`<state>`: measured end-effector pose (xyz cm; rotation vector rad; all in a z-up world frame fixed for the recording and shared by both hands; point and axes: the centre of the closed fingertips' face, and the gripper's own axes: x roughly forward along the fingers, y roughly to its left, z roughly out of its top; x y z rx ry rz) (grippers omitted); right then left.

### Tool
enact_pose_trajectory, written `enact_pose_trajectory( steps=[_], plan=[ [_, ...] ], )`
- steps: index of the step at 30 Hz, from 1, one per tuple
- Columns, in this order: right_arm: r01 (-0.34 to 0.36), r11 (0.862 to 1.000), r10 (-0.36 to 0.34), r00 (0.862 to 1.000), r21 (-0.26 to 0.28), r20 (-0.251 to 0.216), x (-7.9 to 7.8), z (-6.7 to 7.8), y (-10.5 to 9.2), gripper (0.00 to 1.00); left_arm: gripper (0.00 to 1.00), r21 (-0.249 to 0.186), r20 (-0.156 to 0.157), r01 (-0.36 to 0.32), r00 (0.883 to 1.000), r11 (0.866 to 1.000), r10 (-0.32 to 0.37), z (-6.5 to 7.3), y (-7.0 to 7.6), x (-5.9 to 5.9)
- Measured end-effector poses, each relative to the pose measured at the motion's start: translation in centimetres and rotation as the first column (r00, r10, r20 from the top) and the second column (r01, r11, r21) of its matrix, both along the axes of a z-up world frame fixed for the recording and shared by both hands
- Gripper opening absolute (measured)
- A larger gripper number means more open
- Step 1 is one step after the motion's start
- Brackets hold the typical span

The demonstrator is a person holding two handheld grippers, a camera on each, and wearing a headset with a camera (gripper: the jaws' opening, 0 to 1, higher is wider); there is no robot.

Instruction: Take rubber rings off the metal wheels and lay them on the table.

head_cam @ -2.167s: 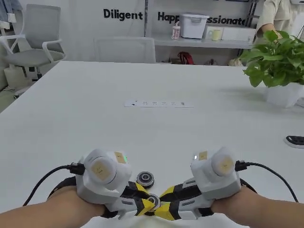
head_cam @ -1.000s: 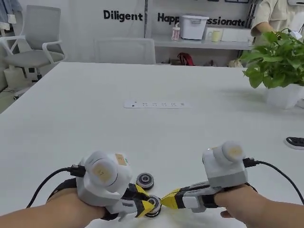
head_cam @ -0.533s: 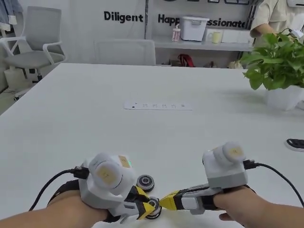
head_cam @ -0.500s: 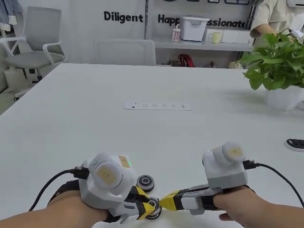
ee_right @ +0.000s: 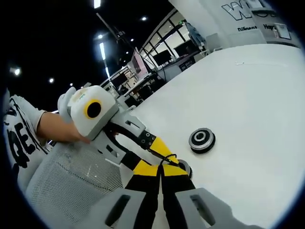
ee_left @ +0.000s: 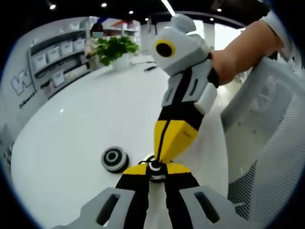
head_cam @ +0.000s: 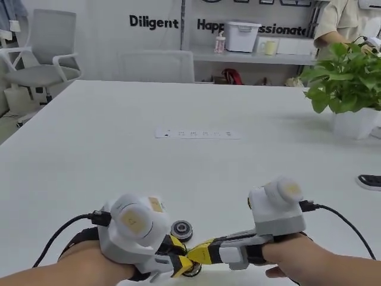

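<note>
Left gripper [ee_left: 156, 167] has yellow-tipped jaws pinched onto a small round metal wheel [ee_right: 184, 168]. Right gripper [ee_right: 163, 166] looks closed, tips touching that wheel; gripping rubber or not, can't tell. Second black-rimmed wheel [ee_right: 202, 140] lies just beside on the smooth white table [head_cam: 178, 173], its concentric rings clear in the gripper views, blurry from the head.

Room surroundings, placed from the flush socket strip [head_cam: 192, 133]

Beyond the strip stands a white chair back [head_cam: 156, 65], with a grey office chair [head_cam: 44, 50] far to its left. To the strip's right is a leafy potted plant [head_cam: 345, 71] in a white pot, and nearer, a small black object [head_cam: 369, 180]. Further behind, a shelf [head_cam: 286, 55] carries a lidded white storage box [head_cam: 241, 33], a bottle [head_cam: 221, 40] and a mug [head_cam: 268, 43] below black wall lettering [head_cam: 153, 20].
</note>
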<state>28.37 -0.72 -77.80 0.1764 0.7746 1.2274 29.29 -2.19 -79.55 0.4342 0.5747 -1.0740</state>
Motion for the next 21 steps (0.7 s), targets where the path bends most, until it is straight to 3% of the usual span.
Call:
enact_pose_trajectory(
  steps=[9,21],
  plan=[
    [0.038,0.999,-0.037,0.999,-0.025,0.009,1.0,-0.8,-1.2,0.00,0.12,-0.002,-0.002,-0.001,1.000,1.000,0.001,0.0,0.0,0.0],
    [0.036,0.999,-0.036,0.999,-0.037,0.014,1.3,-1.0,-1.2,0.00,0.14,-0.009,-0.002,0.011,1.000,1.000,-0.011,0.2,-0.1,0.0]
  ],
)
